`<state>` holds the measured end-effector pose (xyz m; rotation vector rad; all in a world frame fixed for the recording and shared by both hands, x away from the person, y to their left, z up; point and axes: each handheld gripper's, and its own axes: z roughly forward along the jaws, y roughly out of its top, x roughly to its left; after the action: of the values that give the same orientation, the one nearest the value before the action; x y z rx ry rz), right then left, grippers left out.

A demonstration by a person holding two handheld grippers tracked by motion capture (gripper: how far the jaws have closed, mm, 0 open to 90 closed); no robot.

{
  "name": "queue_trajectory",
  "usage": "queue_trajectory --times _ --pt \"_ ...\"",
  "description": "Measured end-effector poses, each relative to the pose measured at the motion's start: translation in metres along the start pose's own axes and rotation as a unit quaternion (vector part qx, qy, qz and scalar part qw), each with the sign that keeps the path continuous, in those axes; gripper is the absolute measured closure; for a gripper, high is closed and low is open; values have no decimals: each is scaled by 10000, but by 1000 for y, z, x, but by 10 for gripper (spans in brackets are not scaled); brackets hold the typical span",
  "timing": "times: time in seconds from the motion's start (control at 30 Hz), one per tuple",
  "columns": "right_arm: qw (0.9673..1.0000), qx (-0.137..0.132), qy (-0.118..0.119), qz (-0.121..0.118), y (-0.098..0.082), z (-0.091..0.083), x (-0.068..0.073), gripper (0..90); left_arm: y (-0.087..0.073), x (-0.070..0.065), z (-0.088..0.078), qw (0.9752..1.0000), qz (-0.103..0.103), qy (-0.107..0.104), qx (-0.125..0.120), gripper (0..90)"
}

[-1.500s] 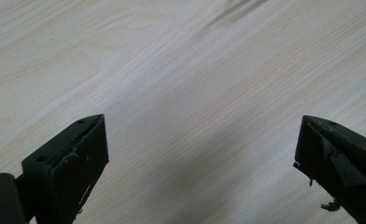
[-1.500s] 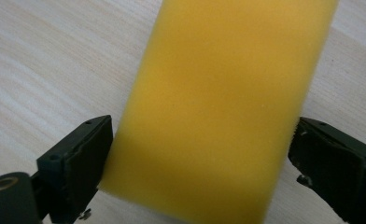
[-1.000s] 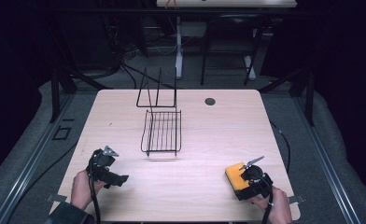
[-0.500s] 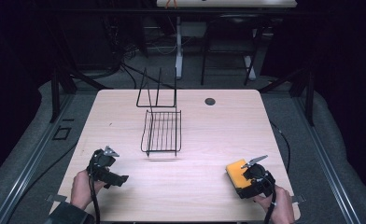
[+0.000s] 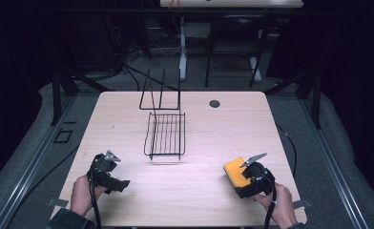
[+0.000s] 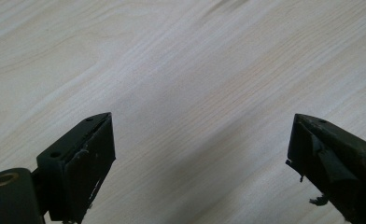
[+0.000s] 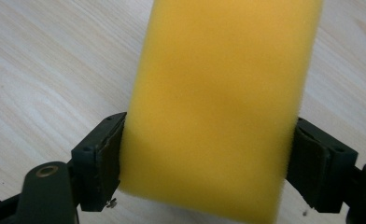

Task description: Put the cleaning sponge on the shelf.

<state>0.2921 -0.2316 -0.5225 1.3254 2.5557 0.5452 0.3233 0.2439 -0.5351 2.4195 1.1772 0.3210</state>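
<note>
I'm gripping the sponge (image 7: 218,107) w/ right gripper (image 5: 250,180) jaws across its sides (soft, light, probably squashing easily); left gripper (image 6: 200,158) jaws are gaping wide over tabletop (image 5: 213,138).

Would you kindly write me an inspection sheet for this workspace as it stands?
Surface: pale wood table, with a dark round spot near the far edge.
Job's things: yellow sponge; black wire rack mid-table.
Clutter: nothing seen.
Grippers: left gripper open over bare wood; right gripper has its jaws against the sponge's two sides.
Cables: one trails from each gripper; another lies by the table's right edge.
Surroundings: dark room, grey floor, a second table's legs beyond.
</note>
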Motion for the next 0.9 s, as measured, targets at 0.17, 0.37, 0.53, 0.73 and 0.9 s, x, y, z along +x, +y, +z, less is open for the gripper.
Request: queue_trajectory --times 0.17,0.37,0.53,0.73,0.9 --pt "9999 -80 30 -121 9 -1 4 207 -1 1 -1 10000 -22 31 -6 76" --pt "9995 -158 67 -249 20 -2 6 208 -1 0 0 10000 -18 11 -4 76" --pt "9993 -228 92 -280 27 -4 5 210 -1 0 0 10000 -15 7 -10 76" --pt "9989 -317 107 -343 37 -6 5 211 0 0 0 10000 -9 -11 -14 76" --pt "9984 -386 137 -386 46 -7 7 212 1 0 0 10000 4 -14 -11 76"
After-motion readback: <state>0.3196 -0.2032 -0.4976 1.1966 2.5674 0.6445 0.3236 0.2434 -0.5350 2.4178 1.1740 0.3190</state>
